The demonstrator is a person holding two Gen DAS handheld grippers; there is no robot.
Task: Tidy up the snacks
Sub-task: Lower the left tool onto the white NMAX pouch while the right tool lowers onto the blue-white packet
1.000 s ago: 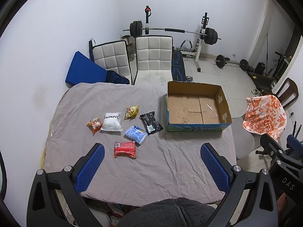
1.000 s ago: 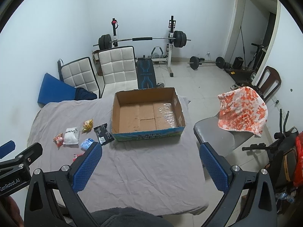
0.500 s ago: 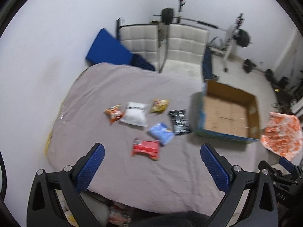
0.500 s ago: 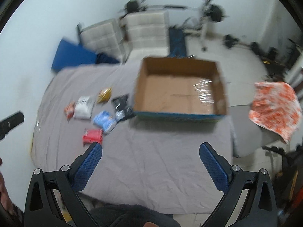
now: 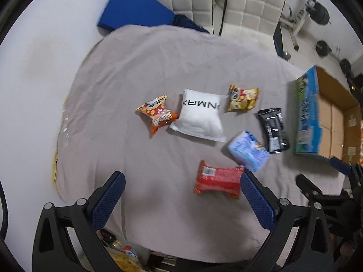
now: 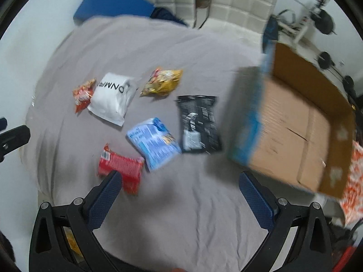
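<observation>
Six snack packets lie loose on the grey-covered worktop (image 5: 140, 72), none yet in the empty cardboard box (image 6: 295, 122) that stands off to the right of them. Both claws hover above the cloth with their jaws spread wide and nothing between them. The red packet (image 5: 217, 180) is the nearest thing to either: seen from the left claw (image 5: 181, 200) it lies just ahead and to the right, its end all but meeting the right blue pad (image 5: 256, 201), with its long axis running side to side, across the line of approach. From the right claw (image 6: 179, 200) the same red packet (image 6: 120, 167) sits at the left pad, and the blue packet (image 6: 154, 144) just beyond it. My guess is the left claw is better placed, though it would need to shift right to straddle the packet's short width.
</observation>
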